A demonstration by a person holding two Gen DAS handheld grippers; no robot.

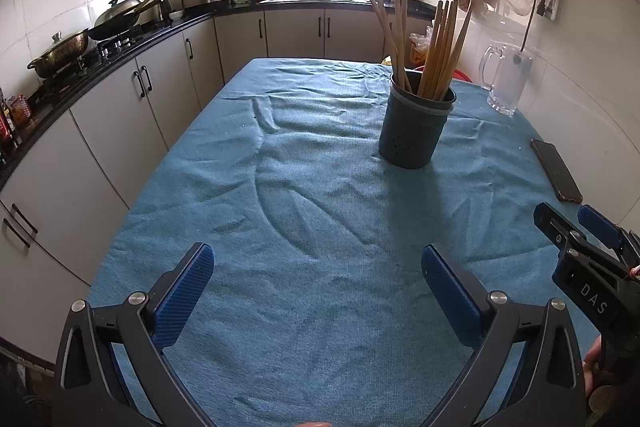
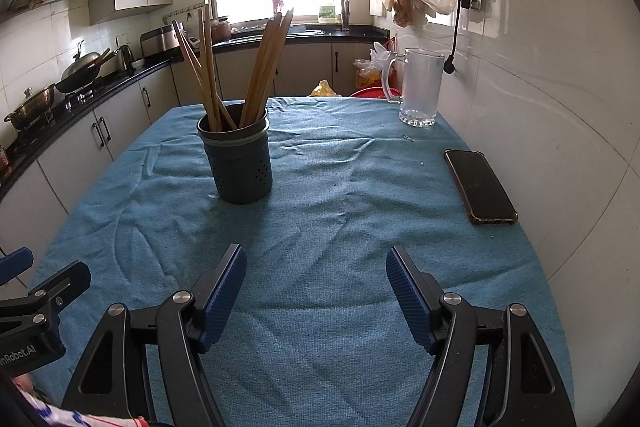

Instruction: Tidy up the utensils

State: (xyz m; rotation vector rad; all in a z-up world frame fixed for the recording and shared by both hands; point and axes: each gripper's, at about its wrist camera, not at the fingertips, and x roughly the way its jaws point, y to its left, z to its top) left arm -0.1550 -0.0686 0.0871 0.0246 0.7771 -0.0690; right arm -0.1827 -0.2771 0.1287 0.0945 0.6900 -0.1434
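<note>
The wooden chopsticks (image 2: 240, 75) stand in the dark perforated cylindrical holder (image 2: 239, 163), centre-left of the right wrist view, on the blue cloth (image 2: 340, 207). Both the left gripper (image 1: 318, 263) and right gripper (image 2: 316, 267) gape wide, empty (nothing lies loose) — the sorting looks finished, so the next move is probably only a retreat.

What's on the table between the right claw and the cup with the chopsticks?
Nothing but wrinkled blue cloth. In the right wrist view, the stretch from the open right claw to the chopstick holder is bare.
</note>
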